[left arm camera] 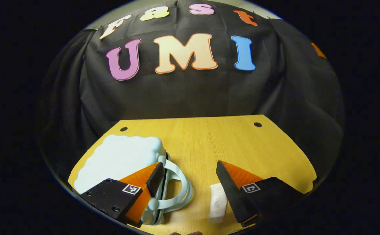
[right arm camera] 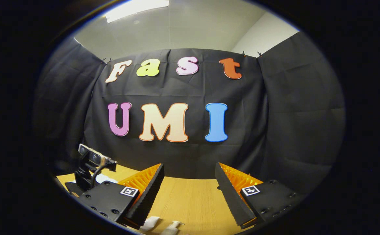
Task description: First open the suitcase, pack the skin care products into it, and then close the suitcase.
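Observation:
A pale blue suitcase (left arm camera: 121, 160) with a wavy outline lies flat and closed on the wooden table (left arm camera: 209, 140), at the left of the left gripper view. Its loop handle (left arm camera: 180, 186) points toward the table's middle. My left gripper (left arm camera: 190, 171) is open and holds nothing; its left finger hangs over the suitcase's handle side. A white skin care tube (left arm camera: 217, 202) lies beside the right finger. My right gripper (right arm camera: 189, 169) is open and empty above the table. Below it lie a white tube (right arm camera: 149, 223) and a pump bottle (right arm camera: 173, 225), both cut off by the view's edge.
In the right gripper view, the left gripper's camera mount (right arm camera: 92, 161) stands at the far left over the table's (right arm camera: 190, 202) edge. Two small dark holes (left arm camera: 258, 124) mark the table's far corners. Black cloth walls close the booth on three sides.

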